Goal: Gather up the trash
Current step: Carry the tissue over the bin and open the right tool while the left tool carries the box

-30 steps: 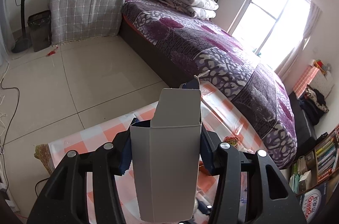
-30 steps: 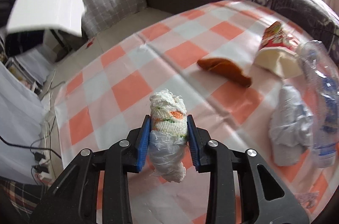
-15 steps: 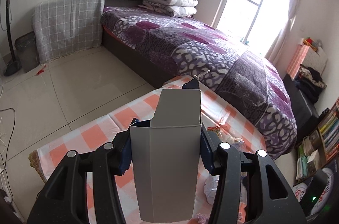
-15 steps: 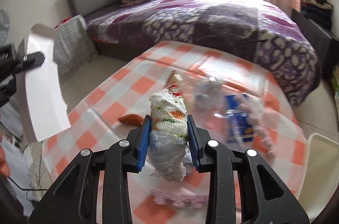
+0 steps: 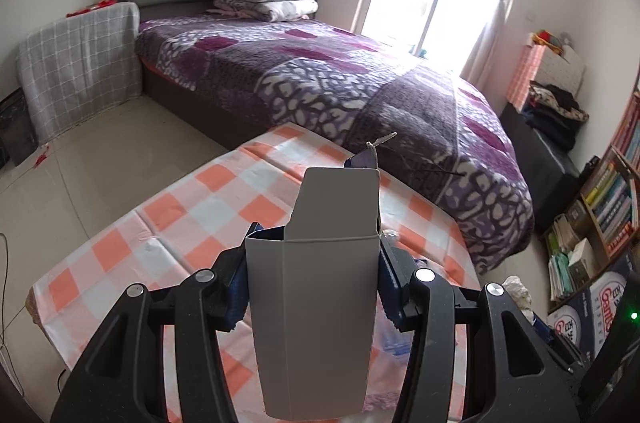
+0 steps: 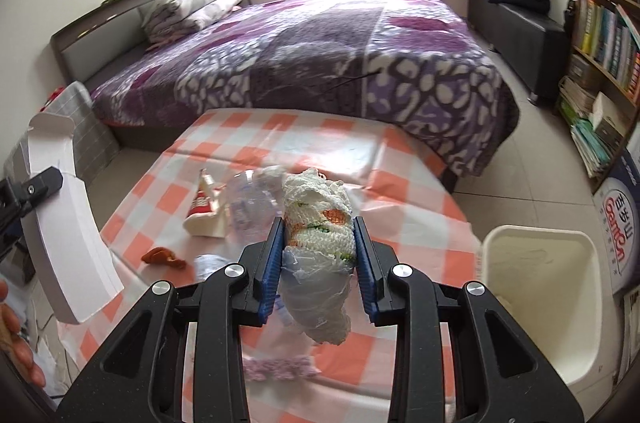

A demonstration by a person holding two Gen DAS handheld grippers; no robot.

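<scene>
On my right view the only real container is the cream bin [image 6: 540, 287], standing at the right edge of the tabletop [image 6: 304, 139], just past the checked cloth. Its inside looks bare as far as I can see; the near part is hidden behind my tool. The other container is the grey carton [image 5: 316, 307], an opened box with its top flap standing up; I cannot see into it.

My left tool [image 5: 312, 287] is clenched on that carton, blue pads pressing its two sides, holding it upright above the near part of the tabletop. In the right view the same carton [image 6: 64, 223] shows at the far left, tilted, with the left tool's black finger across it and a bit of the person's hand [image 6: 16, 339] at the lower left edge.

My right tool [image 6: 319, 255] is grasping a wad of white netting and thin plastic [image 6: 320, 247], with orange and green flecks in it. The wad sticks out above and hangs below the pads. The tool points downward over the near middle of the tabletop, left of the bin.

On the cloth beyond the wad lie a clear plastic bottle [image 6: 244, 207], a red and white wrapper [image 6: 204, 211], an orange scrap [image 6: 162, 257] to the left, and a pale purple scrap [image 6: 280, 367] near me.
</scene>
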